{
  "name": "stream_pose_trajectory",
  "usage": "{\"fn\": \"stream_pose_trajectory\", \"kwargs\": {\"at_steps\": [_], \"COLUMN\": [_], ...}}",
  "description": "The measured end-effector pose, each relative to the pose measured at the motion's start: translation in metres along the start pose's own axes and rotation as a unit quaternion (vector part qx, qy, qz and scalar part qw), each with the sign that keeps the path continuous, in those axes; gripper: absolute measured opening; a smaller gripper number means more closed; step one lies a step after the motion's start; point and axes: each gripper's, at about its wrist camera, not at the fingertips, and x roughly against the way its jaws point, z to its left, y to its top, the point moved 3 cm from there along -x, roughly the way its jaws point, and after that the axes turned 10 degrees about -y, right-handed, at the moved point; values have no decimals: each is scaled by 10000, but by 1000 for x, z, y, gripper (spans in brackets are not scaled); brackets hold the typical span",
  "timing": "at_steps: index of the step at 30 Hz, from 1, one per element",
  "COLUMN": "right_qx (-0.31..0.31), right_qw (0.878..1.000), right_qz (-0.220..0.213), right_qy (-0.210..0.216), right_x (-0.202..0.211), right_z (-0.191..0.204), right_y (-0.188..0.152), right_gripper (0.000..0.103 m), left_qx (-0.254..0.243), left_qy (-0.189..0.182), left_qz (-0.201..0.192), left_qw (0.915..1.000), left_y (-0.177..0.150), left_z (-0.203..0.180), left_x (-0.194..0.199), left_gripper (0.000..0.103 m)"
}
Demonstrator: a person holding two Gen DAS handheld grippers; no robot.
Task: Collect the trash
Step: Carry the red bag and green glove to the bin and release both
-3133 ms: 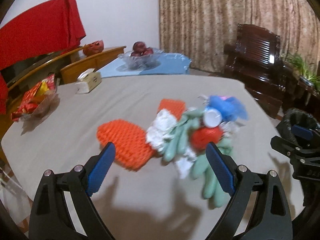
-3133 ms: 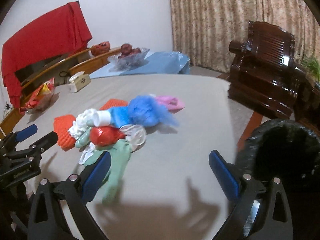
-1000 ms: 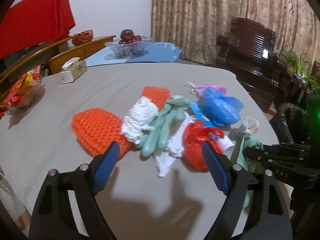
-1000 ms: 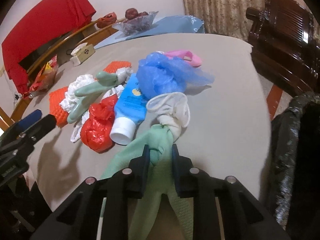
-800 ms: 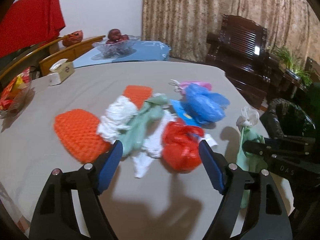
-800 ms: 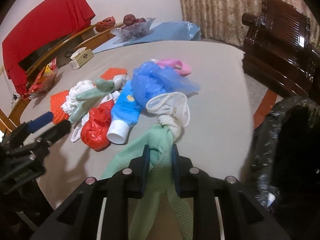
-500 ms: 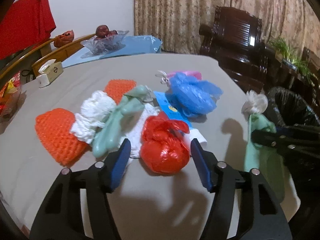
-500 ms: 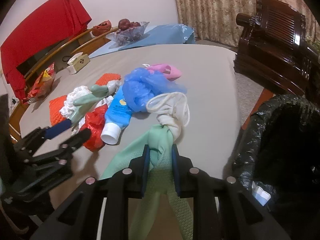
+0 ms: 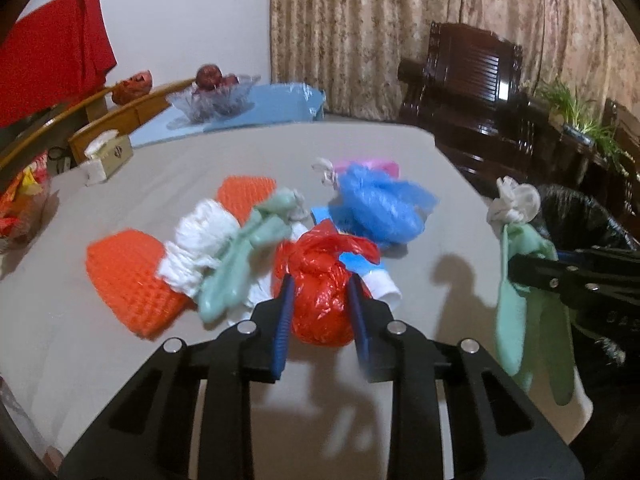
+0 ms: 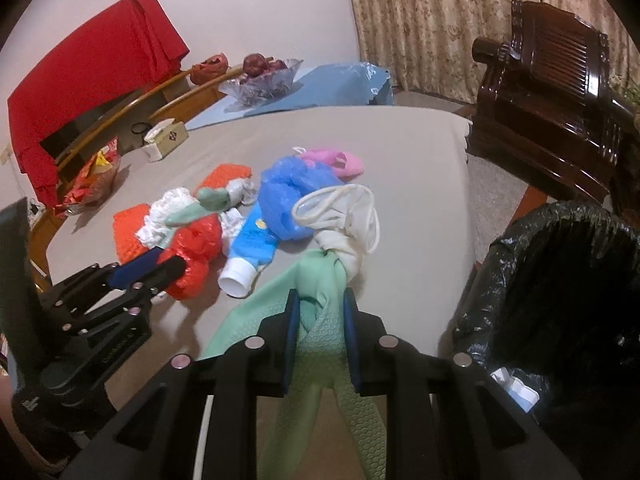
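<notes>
My left gripper is shut on a red plastic bag in the trash pile on the grey table; it shows at the left of the right wrist view. My right gripper is shut on a green rubber glove with a white cuff, held above the table's right edge. The glove also hangs at the right of the left wrist view. A black-lined bin stands just right of the table.
The pile holds a blue tube, a blue plastic bag, a pink item, a second green glove, white paper and orange mesh pads. A tissue box, snack bag and fruit bowl stand behind.
My left gripper moved forward to the pile and closed on the red bag. My right gripper, holding the green glove, lifted it and moved toward the bin.
</notes>
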Motion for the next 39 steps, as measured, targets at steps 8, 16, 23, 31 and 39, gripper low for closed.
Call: {"fn": "stream_pose_trajectory", "kwargs": {"at_steps": [8, 16, 23, 31, 39], "right_qx": [-28, -213, -481, -854, -1190], "right_qw": [9997, 9983, 9947, 9869, 9773], "right_qz": [-247, -501, -698, -692, -591], "right_qy": [-28, -204, -577, -1184, -1649], "right_x": [29, 61, 93, 120, 128], "right_z": [-3, -26, -66, -129, -185], "right_y": [7, 10, 3, -22, -44], "right_gripper": [21, 21, 21, 21, 21], "left_qx": [-50, -149, -368, -683, -962], "left_qy": [-68, -351, -821, -1508, -2082], "left_qz": [-253, -430, -514, -476, -276], "left_qw": [9996, 9983, 9946, 9850, 9730], "left_y": [19, 32, 44, 52, 51], "left_z": [-13, -38, -82, -149, -214], "left_x": [32, 47, 47, 33, 2], "left_gripper": [25, 25, 25, 25, 25]}}
